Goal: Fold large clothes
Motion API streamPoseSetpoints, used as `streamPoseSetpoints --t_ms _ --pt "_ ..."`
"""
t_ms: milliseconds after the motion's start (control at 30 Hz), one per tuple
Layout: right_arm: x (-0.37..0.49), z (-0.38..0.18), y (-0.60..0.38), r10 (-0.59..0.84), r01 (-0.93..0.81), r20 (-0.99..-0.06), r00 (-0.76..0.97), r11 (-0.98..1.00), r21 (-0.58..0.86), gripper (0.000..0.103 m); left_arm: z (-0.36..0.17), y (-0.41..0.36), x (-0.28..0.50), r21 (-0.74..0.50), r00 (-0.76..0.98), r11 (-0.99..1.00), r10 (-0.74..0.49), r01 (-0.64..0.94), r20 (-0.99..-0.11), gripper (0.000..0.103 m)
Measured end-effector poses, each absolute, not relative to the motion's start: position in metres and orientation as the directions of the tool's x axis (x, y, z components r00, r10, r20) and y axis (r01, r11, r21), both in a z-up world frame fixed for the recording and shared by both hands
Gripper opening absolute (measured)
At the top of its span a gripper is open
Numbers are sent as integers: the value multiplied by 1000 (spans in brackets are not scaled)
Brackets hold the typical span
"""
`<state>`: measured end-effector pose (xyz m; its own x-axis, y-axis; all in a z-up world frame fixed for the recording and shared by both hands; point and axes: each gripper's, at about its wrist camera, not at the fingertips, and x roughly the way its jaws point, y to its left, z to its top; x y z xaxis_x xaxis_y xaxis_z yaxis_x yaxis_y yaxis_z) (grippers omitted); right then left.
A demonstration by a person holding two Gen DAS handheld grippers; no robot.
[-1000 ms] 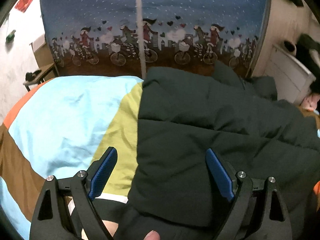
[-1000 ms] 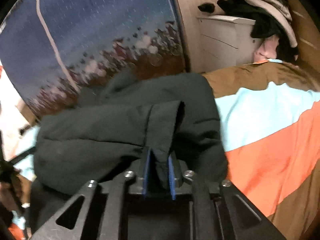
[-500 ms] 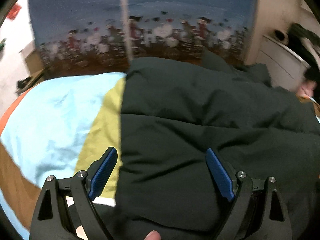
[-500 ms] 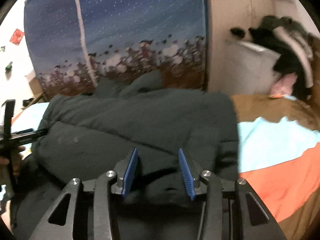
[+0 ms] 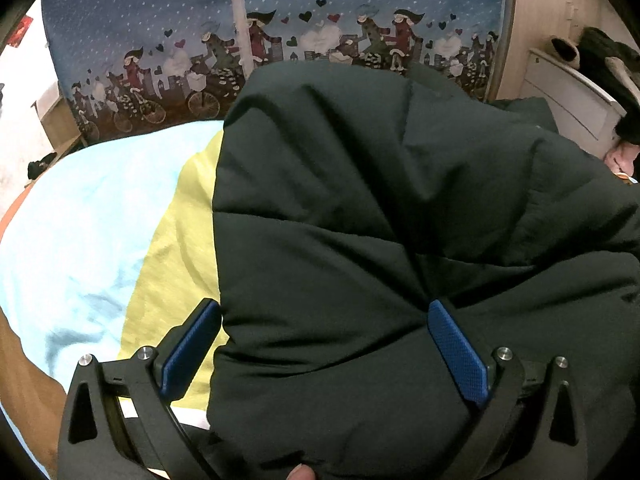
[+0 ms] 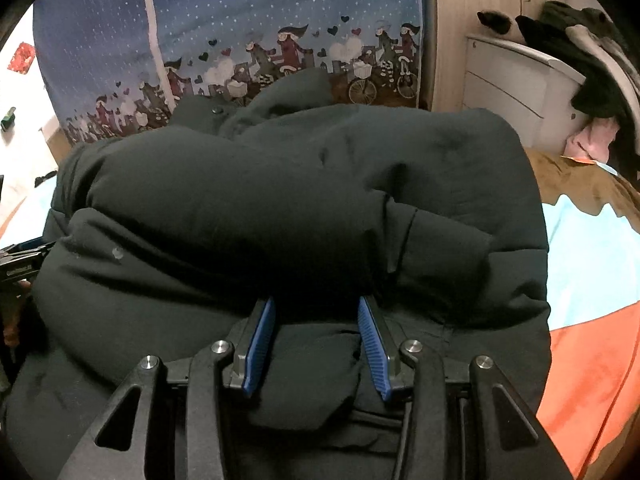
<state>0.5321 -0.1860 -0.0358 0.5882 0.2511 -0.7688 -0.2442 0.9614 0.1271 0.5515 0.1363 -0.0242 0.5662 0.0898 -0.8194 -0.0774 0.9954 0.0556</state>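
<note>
Since the earlier frames, the right gripper (image 6: 316, 344) had released its pinched fold and stood part-open, empty, over the dark jacket (image 6: 280, 200) lying folded on the bed (image 5: 100, 220). Left gripper (image 5: 324, 344) stood wide open astride the jacket's edge, gripping nothing; the fold appeared placed.
</note>
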Motion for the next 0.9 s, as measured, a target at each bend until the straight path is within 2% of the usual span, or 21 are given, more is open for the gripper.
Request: streamPoseSetpoints --t_ms 133,267,333,400,567,633,767,900 --pt "532 -41 -184 241 -244 -772 588 963 115 40 -29 138 551 47 572 995 86 -83 -815 102" --pt "529 -38 -187 273 -236 -759 591 958 161 41 -24 148 546 -20 571 994 43 -105 -820 102" --pt "524 -30 -198 336 -232 -734 590 941 245 48 -16 156 543 -66 544 988 20 -138 -839 102" --pt "520 -17 -208 377 -228 -694 613 926 302 65 -7 163 540 -109 528 980 -6 -164 -850 102" --pt "543 31 -217 401 -258 -613 681 915 311 80 37 176 540 -210 623 957 -42 -199 -781 102" --pt "568 39 -211 413 -273 -630 657 910 312 86 53 173 552 -210 651 956 -28 -204 -758 102" --pt "652 33 -184 386 -264 -743 546 922 284 88 77 158 594 -228 698 956 -36 -183 -715 102" --pt "721 12 -168 367 -183 -805 466 930 318 88 68 147 655 -219 647 945 -10 -243 -762 102"
